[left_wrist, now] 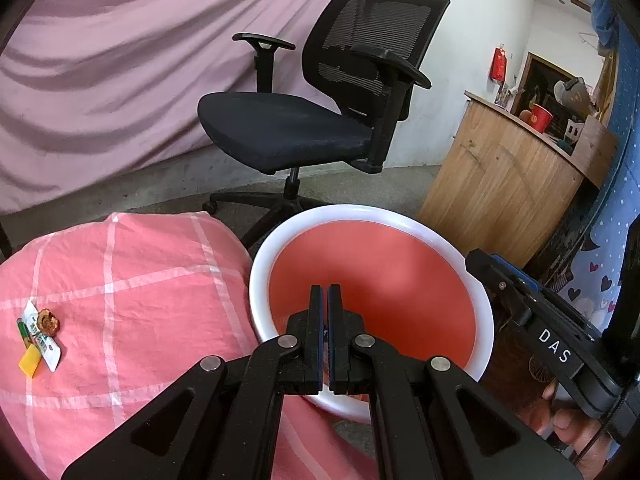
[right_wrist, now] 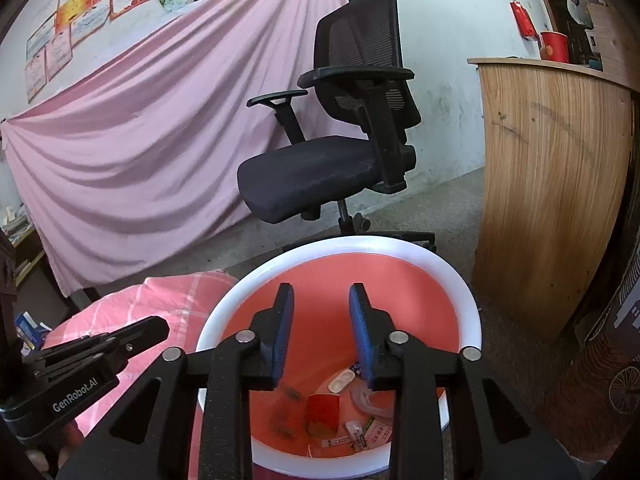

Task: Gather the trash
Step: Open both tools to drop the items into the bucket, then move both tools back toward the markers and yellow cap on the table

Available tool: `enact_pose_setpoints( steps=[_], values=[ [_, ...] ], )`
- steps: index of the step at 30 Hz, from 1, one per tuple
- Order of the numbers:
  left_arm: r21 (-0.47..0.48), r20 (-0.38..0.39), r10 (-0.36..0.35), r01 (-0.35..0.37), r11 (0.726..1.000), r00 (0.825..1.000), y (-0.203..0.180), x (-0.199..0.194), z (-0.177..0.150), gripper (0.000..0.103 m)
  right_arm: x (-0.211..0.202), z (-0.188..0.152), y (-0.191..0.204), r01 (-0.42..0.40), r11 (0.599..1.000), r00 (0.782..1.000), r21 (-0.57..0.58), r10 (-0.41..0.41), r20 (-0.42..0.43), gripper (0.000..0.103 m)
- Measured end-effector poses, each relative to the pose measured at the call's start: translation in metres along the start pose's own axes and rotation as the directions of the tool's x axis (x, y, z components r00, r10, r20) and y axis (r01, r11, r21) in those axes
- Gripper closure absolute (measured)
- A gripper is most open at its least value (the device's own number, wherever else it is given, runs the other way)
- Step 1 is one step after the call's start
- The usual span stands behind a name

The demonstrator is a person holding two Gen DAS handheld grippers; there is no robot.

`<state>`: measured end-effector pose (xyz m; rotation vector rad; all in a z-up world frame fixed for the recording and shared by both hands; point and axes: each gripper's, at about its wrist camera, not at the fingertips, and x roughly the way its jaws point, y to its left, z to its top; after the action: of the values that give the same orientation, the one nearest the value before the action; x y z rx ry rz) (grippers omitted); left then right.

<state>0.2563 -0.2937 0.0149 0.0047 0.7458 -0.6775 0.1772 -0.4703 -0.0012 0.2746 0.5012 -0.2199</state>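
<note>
Both tongs hang over the mouth of the red bin (right_wrist: 340, 280), which explains most of how things sit. Right tongs (right_wrist: 322, 328) stand with their blue pads spread and nothing between them, held straight above the bin's white rim so that whatever they carried would drop inside; directly below them, on the bin floor, lie a red packet (right_wrist: 323, 412), a small white case (right_wrist: 341, 381) and several paper slips and wrappers (right_wrist: 372, 436). I judge this a release pose with the drop already made.

Left tongs (left_wrist: 325, 308) have their pads drawn almost together. Whether a thin scrap is pinched there I cannot tell; no object shows between them. They too point into the bin, just inside the near rim (left_wrist: 256, 280).

Trash remains outside. Well off to the left of the left tongs, on the pink checked bedding (left_wrist: 132, 288), sits a small cluster: a white sachet with green print (left_wrist: 42, 338), a yellow piece (left_wrist: 31, 361) touching its lower end, and an orange-brown sweet or wrapper (left_wrist: 47, 322) resting against its upper part. They lie flat on soft cloth, so a low, shallow pinch would probably be needed. Beyond the bin, ahead of both tongs, stands a black office chair (left_wrist: 320, 120), clear of the work.
</note>
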Motion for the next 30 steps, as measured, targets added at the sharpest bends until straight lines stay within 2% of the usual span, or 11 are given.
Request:
enact_pose_setpoints(
  steps=[8,10,12,14,17,18,21,23,24,27,30],
  values=[
    [-0.019,0.048,0.042,-0.041,0.999,0.998,0.011,-0.02,0.0,0.101,-0.002,0.001,0.005,0.005,1.0,1.0,-0.013,-0.005,0.024,0.069],
    [-0.025,0.064,0.057,-0.055,0.998,0.996,0.015,-0.027,0.0,0.095,-0.004,0.003,0.008,0.003,1.0,0.999,-0.018,-0.003,0.033,0.064],
    [-0.031,0.086,0.073,-0.071,0.997,0.994,0.019,-0.035,0.0,0.076,-0.005,0.004,0.012,-0.001,1.0,0.999,-0.027,0.002,0.045,0.06],
    [-0.039,0.127,0.103,-0.099,0.994,0.987,0.024,-0.046,0.0,0.065,-0.007,0.005,0.018,-0.003,0.999,0.998,-0.038,0.005,0.06,0.059],
    [-0.047,0.169,0.139,-0.133,0.99,0.976,0.031,-0.06,-0.001,0.061,-0.01,0.007,0.027,-0.013,0.999,0.996,-0.05,0.018,0.09,0.052],
    [-0.05,0.176,0.149,-0.142,0.989,0.973,0.034,-0.063,-0.002,0.055,-0.012,0.007,0.031,-0.015,0.998,0.995,-0.053,0.02,0.099,0.052],
    [-0.078,0.226,0.198,-0.185,0.98,0.954,0.046,-0.082,-0.005,0.035,-0.017,0.009,0.043,-0.018,0.998,0.99,-0.065,0.027,0.137,0.04],
    [-0.1,0.259,0.231,-0.212,0.972,0.938,0.055,-0.093,-0.008,0.02,-0.021,0.009,0.05,-0.031,0.997,0.986,-0.068,0.042,0.164,0.025],
    [-0.11,0.272,0.249,-0.227,0.968,0.93,0.058,-0.097,-0.007,0.013,-0.023,0.01,0.054,-0.037,0.997,0.983,-0.072,0.05,0.18,0.024],
    [-0.152,0.334,0.323,-0.287,0.946,0.885,0.072,-0.117,-0.012,0.002,-0.029,0.01,0.067,-0.052,0.994,0.972,-0.096,0.073,0.223,0.016],
    [-0.171,0.373,0.368,-0.326,0.93,0.852,0.081,-0.133,-0.016,0.002,-0.039,0.009,0.079,-0.083,0.99,0.952,-0.115,0.113,0.286,0.002]
  ],
)
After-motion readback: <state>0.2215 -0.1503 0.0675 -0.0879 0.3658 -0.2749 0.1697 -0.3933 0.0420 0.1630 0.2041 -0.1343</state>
